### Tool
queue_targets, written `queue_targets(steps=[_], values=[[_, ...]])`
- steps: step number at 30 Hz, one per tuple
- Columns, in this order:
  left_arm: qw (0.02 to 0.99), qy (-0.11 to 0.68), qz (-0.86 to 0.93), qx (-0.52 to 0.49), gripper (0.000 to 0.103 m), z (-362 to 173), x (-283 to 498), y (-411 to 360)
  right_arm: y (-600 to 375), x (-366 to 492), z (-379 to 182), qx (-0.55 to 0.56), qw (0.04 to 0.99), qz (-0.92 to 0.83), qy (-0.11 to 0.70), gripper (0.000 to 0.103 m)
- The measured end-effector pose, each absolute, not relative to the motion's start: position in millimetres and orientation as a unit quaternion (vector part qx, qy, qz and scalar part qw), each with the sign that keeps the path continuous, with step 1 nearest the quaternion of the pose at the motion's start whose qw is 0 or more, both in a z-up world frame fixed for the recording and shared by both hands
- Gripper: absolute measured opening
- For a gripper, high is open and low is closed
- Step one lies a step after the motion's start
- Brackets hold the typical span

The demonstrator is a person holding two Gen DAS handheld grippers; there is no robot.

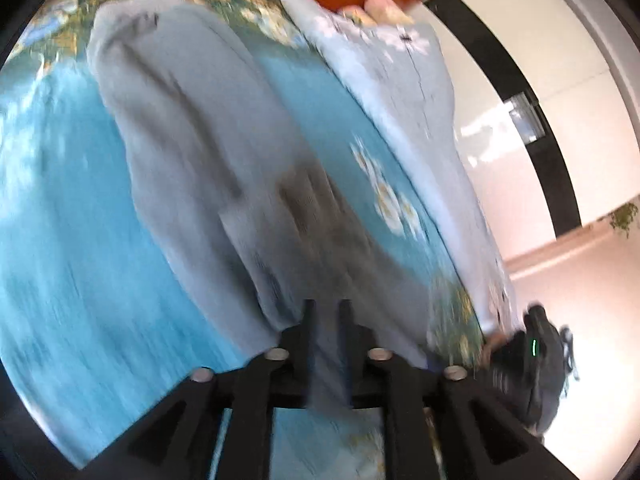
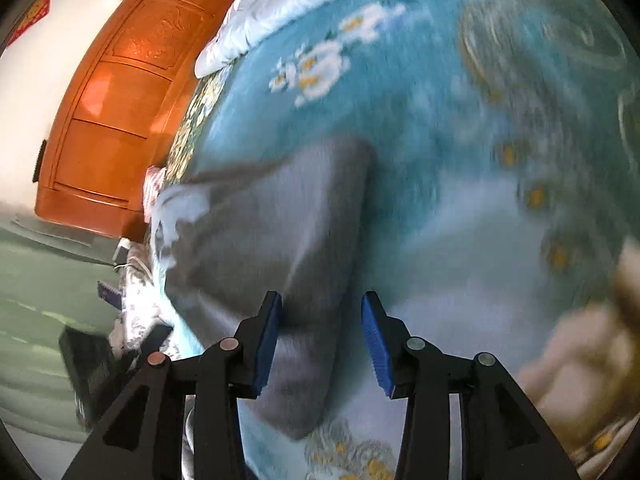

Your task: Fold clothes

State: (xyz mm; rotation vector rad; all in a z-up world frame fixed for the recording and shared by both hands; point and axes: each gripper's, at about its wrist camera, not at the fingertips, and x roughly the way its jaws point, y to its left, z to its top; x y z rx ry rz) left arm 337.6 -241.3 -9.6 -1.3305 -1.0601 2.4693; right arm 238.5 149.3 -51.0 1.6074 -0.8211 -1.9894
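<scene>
A grey garment (image 1: 208,152) lies stretched out on the teal flowered bedspread (image 1: 60,208). My left gripper (image 1: 327,312) is shut on the garment's near edge, with cloth pinched between its fingers. In the right wrist view the grey garment (image 2: 272,240) lies folded on the bedspread (image 2: 440,128). My right gripper (image 2: 322,312) is open with its blue pads (image 2: 267,340) apart, just above the garment's near end, holding nothing. Both views are blurred by motion.
An orange wooden headboard (image 2: 116,112) stands at the bed's far end. A pale light-blue quilt (image 1: 400,80) lies along the bed's edge. Dark objects (image 2: 92,364) lie beside the bed on the green floor. A black object (image 1: 528,364) sits past the bed edge.
</scene>
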Motion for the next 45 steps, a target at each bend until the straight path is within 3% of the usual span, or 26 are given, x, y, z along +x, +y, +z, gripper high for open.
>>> queue_targets(steps=[3,8,14,16,19,32,42,45], values=[[0.027,-0.344,0.820,-0.457,0.029,-25.3,316.5,-257.6,152.0,246.4,-60.8,0.575,0.222,-0.713,-0.335,0.043],[0.033,-0.403,0.802,-0.439,0.029,-30.5,329.5,-283.6,156.6,237.6,-72.0,0.558,0.218,-0.698,-0.391,0.043],[0.021,-0.426,0.803,-0.416,0.040,-24.0,348.4,-308.3,136.0,227.1,-73.1,0.550,0.223,-0.702,-0.394,0.042],[0.012,-0.436,0.798,-0.417,0.044,-27.0,347.8,-308.7,136.6,228.2,-71.3,0.549,0.213,-0.705,-0.396,0.015],[0.004,-0.447,0.790,-0.420,0.046,-30.7,347.7,-311.7,150.0,232.9,-69.5,0.539,0.202,-0.697,-0.428,0.011],[0.029,-0.443,0.782,-0.437,0.054,-27.6,356.4,-307.0,245.7,299.0,-22.4,0.508,0.168,-0.723,-0.437,0.009],[0.226,-0.332,0.766,-0.501,0.061,-10.1,332.7,-159.8,308.3,347.1,-46.7,0.524,0.094,-0.720,-0.446,0.010],[0.229,-0.305,0.767,-0.516,0.062,-14.1,333.4,-139.5,305.9,345.5,-48.1,0.529,0.093,-0.721,-0.437,0.013]])
